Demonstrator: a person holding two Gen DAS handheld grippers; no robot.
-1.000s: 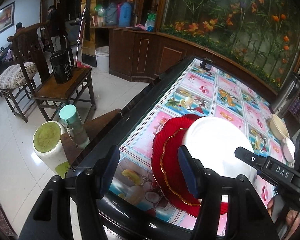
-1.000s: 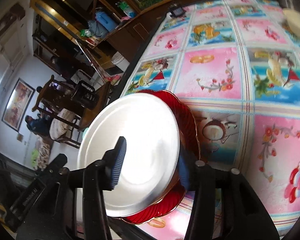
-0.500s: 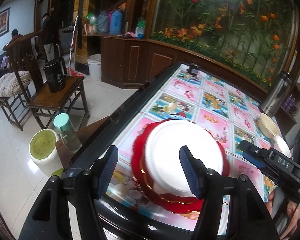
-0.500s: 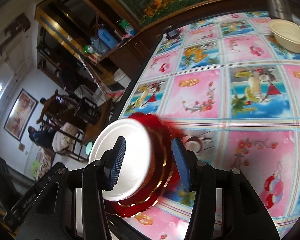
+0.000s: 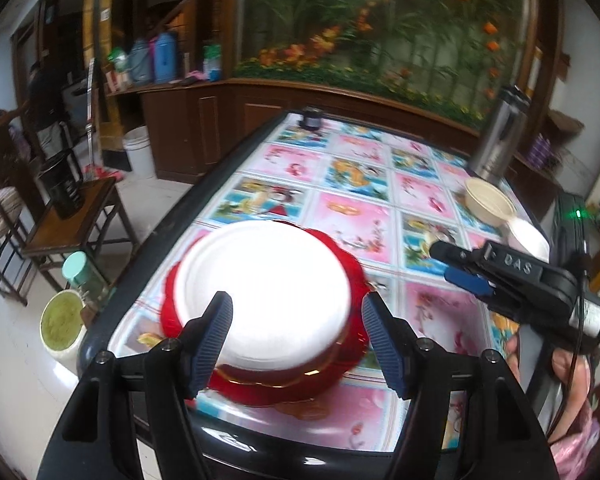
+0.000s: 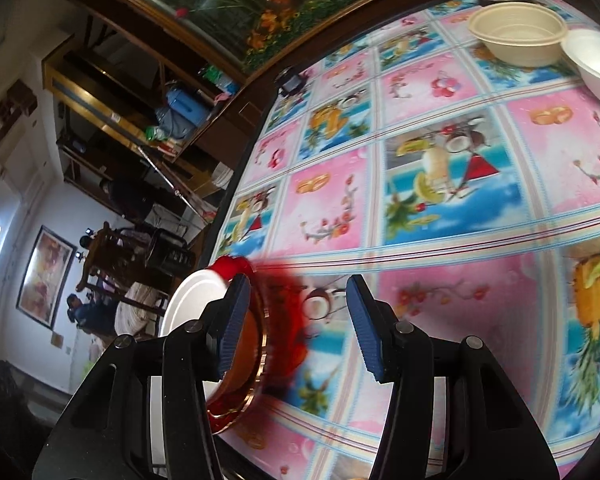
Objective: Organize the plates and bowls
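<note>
A white plate point(image 5: 266, 292) lies on top of a red plate point(image 5: 352, 360) near the table's front left corner. My left gripper point(image 5: 296, 340) is open, its jaws spread over the near side of the stack and holding nothing. My right gripper point(image 6: 296, 324) is open and empty; the stack point(image 6: 236, 344) is at its left finger, partly hidden. The right gripper also shows in the left wrist view point(image 5: 460, 266), to the right of the plates. A beige bowl point(image 6: 516, 38) and a white bowl point(image 6: 596, 66) sit at the far right of the table.
A steel flask point(image 5: 500, 132) stands behind the bowls. A small dark jar point(image 5: 310, 117) sits at the table's far edge. The patterned tablecloth point(image 6: 440, 184) covers the table. Left of the table are a green-lidded bottle point(image 5: 82, 276), a chair and a wooden stool.
My right gripper has drawn back to the right, away from the plates, bringing the bowls into its view. The left wrist view has swung so the stack sits between its fingers.
</note>
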